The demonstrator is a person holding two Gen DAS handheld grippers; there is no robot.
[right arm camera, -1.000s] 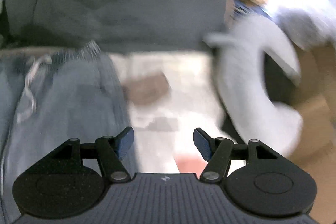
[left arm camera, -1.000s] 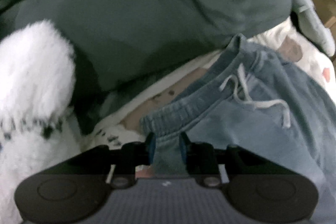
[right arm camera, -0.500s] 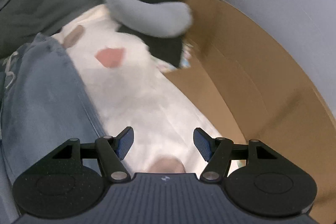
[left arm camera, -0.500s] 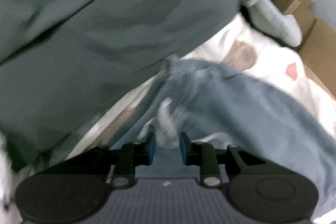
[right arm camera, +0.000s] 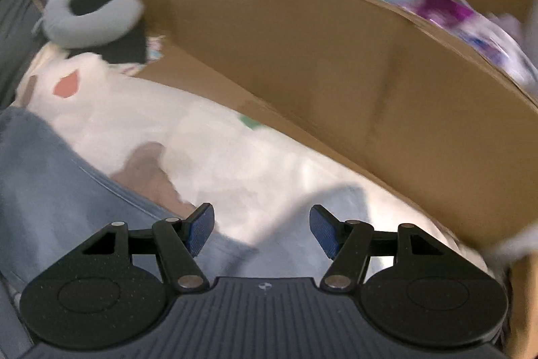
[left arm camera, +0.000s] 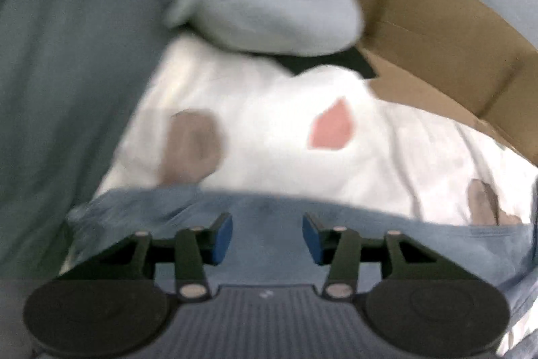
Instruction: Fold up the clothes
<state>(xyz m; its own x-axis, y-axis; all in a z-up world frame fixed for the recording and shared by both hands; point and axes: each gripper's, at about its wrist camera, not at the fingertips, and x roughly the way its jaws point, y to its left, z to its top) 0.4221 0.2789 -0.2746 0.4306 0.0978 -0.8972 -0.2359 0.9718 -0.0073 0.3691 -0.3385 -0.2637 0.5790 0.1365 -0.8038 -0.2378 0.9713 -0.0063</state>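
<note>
Right now your left gripper (left arm camera: 267, 238) hangs with its blue pads spread wide and nothing between them, directly above the blue denim garment (left arm camera: 269, 258), whose cloth fills the gap beneath the fingers and runs off toward both sides of that view — so its long axis lies crosswise to the tongs, left to right, with its far edge forming a straight band just ahead of the fingertips. Your right gripper (right arm camera: 261, 229) is likewise released, jaws apart and empty; in its view the denim garment (right arm camera: 43, 180) sits to the left, its edge running diagonally from the upper left down under the left finger (right arm camera: 200, 229), while the gap itself is mostly over white cloth. The frames are blurred, so you cannot tell which end of the garment is the waistband. Beyond the denim lies the white patterned sheet (left arm camera: 275, 137), marked with a pink patch (left arm camera: 331, 128) and brownish patches. To the left in the left wrist view a grey-green fabric (left arm camera: 67, 73) rises as a broad slope. Farther off, a grey neck pillow (right arm camera: 87, 14) rests at the head of the sheet on something dark, and a brown cardboard wall (right arm camera: 336, 63) borders the sheet on the right — some purple and white clutter (right arm camera: 470, 19) shows past its top edge.
</note>
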